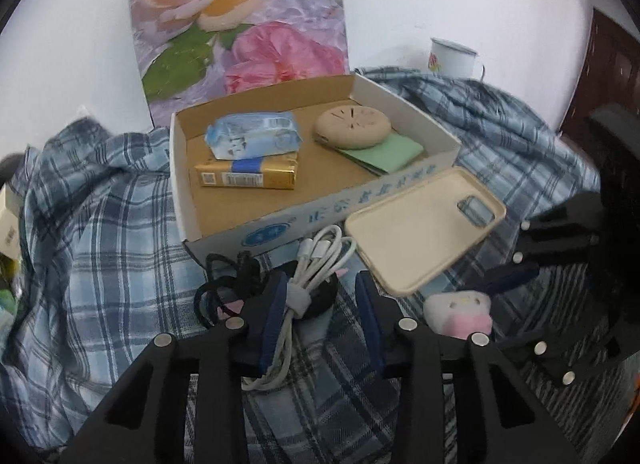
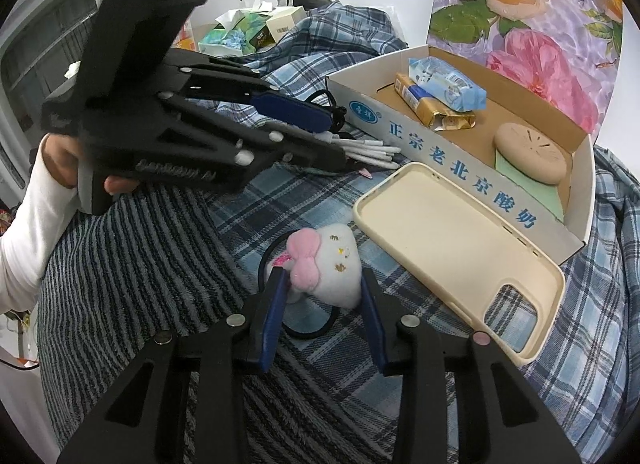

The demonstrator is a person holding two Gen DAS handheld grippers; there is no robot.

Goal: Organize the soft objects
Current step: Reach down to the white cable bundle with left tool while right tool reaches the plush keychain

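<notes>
The left gripper (image 1: pixel 320 304) is closed on a bundled white cable (image 1: pixel 316 264), its blue pads pressing the bundle from both sides, with a tangle of black cord (image 1: pixel 224 288) just beside it on the left. The right gripper (image 2: pixel 324 300) is clamped on a small white plush hair tie (image 2: pixel 332 268) with a pink bow; its black elastic loop lies on the cloth under the fingers.

Everything rests on a blue plaid cloth (image 1: pixel 100 232), whose carrying surface cannot be told, with a dark striped fleece (image 2: pixel 132 248) covering the near left part in the right wrist view. Directly ahead of both grippers stands an open cardboard box (image 1: pixel 320 211) with blue print on its front wall. Inside it, a blue tissue pack (image 1: pixel 252 135) lies on a gold packet (image 1: pixel 248 175) at the left end, and a round beige pad (image 1: pixel 352 127) sits on a folded green cloth (image 1: pixel 392 151) at the right end.

A cream phone case (image 1: pixel 420 223) lies open side up against the box's front wall, between the box and the plush tie, close beside the cable. Behind the box leans a floral board (image 1: pixel 240 23); a white enamel mug (image 1: pixel 452 55) stands farther right. A person's white sleeve (image 2: pixel 28 215) shows at the left.
</notes>
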